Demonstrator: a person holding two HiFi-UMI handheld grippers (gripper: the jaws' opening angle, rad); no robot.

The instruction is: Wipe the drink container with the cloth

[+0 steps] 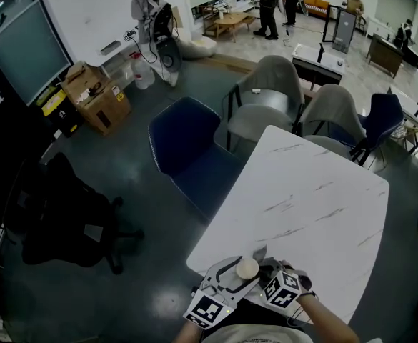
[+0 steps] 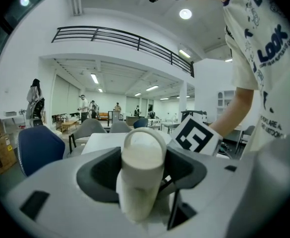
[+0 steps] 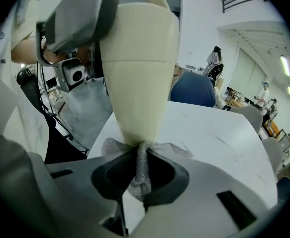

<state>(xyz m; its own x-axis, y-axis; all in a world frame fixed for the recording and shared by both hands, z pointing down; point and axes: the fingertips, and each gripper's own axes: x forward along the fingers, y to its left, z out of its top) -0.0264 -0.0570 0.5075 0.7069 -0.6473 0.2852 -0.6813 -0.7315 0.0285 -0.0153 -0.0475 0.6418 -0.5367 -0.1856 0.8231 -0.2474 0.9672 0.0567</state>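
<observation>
In the head view, the two tools met at the near edge of the white table (image 1: 316,199), just in front of the person's body. The left gripper (image 1: 229,283) and the right gripper (image 1: 273,277) were side by side, with only the round pale top of the bottle (image 1: 247,268) showing between them. That view did not show the cloth or how either tool's jaws stood. The left gripper view showed its jaws closed on the cream bottle, which stood upright between them with its looped cap handle uppermost. The marker cube (image 2: 194,135) of the other tool sat just behind it, below the person's forearm (image 2: 239,113). The right gripper view showed what the other two missed. Its jaws were clamped on a bunched grey mesh cloth (image 3: 141,168), which was pressed against the narrow lower end of the bottle, and the cloth's edges spread out on either side of the contact. The bottle was held above the tabletop near the table's corner. A blue chair (image 1: 187,148) stood beside the table on the dark floor.
</observation>
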